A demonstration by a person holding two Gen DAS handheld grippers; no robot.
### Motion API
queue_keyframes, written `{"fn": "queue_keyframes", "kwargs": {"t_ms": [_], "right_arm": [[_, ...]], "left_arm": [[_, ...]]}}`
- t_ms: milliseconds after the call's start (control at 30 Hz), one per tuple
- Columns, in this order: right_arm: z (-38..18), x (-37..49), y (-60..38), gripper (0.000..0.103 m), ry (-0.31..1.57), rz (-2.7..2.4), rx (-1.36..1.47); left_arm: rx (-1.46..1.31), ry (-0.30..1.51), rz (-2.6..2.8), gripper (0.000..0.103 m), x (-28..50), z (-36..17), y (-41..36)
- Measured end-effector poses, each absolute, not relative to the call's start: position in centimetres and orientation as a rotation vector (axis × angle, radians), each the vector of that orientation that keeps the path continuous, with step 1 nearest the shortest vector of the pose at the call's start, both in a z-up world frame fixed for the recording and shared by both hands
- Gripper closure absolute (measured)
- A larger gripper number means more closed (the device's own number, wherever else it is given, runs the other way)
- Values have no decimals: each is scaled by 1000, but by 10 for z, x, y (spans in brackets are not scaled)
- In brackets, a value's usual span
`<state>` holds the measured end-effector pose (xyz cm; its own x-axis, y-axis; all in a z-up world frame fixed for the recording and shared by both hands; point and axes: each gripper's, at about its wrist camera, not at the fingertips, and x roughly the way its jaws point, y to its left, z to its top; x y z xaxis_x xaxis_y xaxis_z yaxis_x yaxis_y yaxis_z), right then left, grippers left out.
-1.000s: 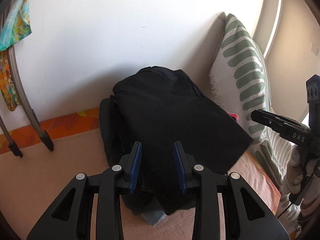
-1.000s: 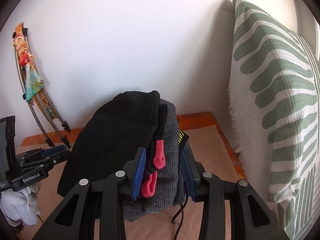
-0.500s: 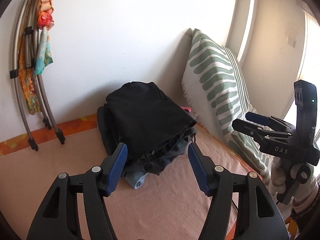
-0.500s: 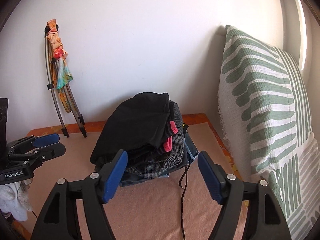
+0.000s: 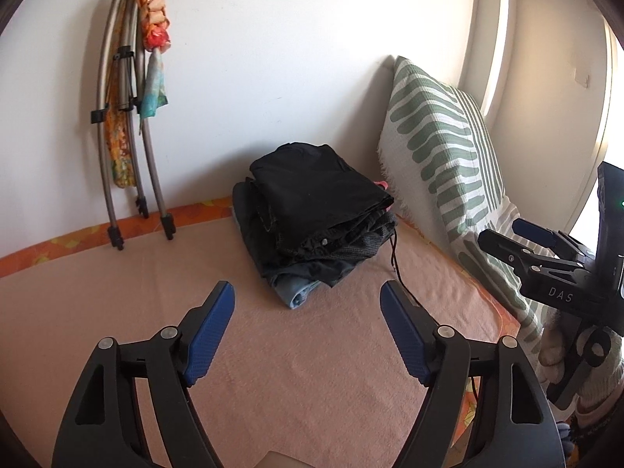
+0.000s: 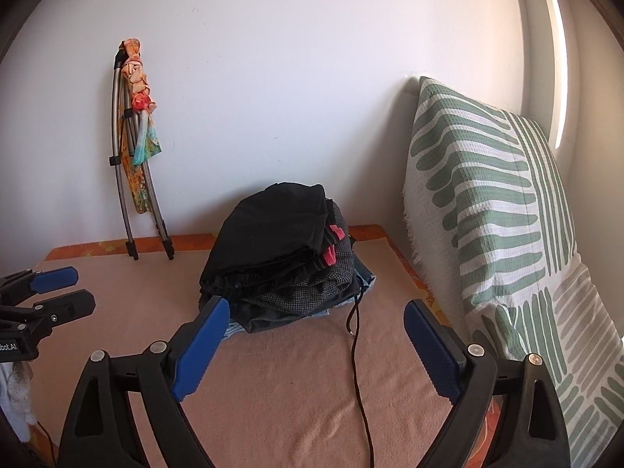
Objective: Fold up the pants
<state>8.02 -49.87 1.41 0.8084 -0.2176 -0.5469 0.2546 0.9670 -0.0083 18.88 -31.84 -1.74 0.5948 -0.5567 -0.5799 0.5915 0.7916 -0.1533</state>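
Observation:
Folded black pants [image 5: 318, 187] lie on top of a stack of folded clothes on the pink bed cover [image 5: 273, 351], near the back wall; the pants also show in the right wrist view [image 6: 273, 230]. My left gripper [image 5: 308, 296] is open and empty, pulled back from the stack. My right gripper [image 6: 316, 312] is open and empty, also back from the stack. Each gripper appears in the other's view: the right gripper [image 5: 518, 236] at the right edge, the left gripper [image 6: 66, 288] at the left edge.
A green-and-white patterned pillow [image 5: 440, 156] leans upright right of the stack; it also shows in the right wrist view [image 6: 487, 202]. A folded metal frame with colourful cloth [image 5: 128, 117] leans on the white wall. A black cord [image 6: 357, 351] runs from the stack toward the front.
Both grippers opened, let go of the stack and pulled back from it. The black pants stay on top of the pile.

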Motion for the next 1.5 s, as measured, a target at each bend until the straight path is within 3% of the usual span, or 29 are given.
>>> {"fn": "queue_keyframes", "kwargs": {"t_ms": [533, 600, 767, 1000, 1133, 1500], "right_arm": [[-9, 63, -462, 9, 542, -231, 95], [-14, 64, -457, 0, 539, -226, 91], [-28, 66, -448, 0, 541, -214, 79], [-44, 72, -449, 0, 564, -208, 109], [-45, 73, -447, 0, 559, -196, 116], [-50, 80, -438, 0, 574, -181, 111]], "left_arm": [[37, 668, -531, 22, 165, -56, -278], [31, 665, -526, 22, 163, -59, -274], [49, 673, -521, 21, 165, -65, -272], [87, 632, -513, 15, 158, -66, -271], [107, 638, -517, 5, 156, -71, -271], [58, 664, -489, 5, 160, -73, -255]]}}
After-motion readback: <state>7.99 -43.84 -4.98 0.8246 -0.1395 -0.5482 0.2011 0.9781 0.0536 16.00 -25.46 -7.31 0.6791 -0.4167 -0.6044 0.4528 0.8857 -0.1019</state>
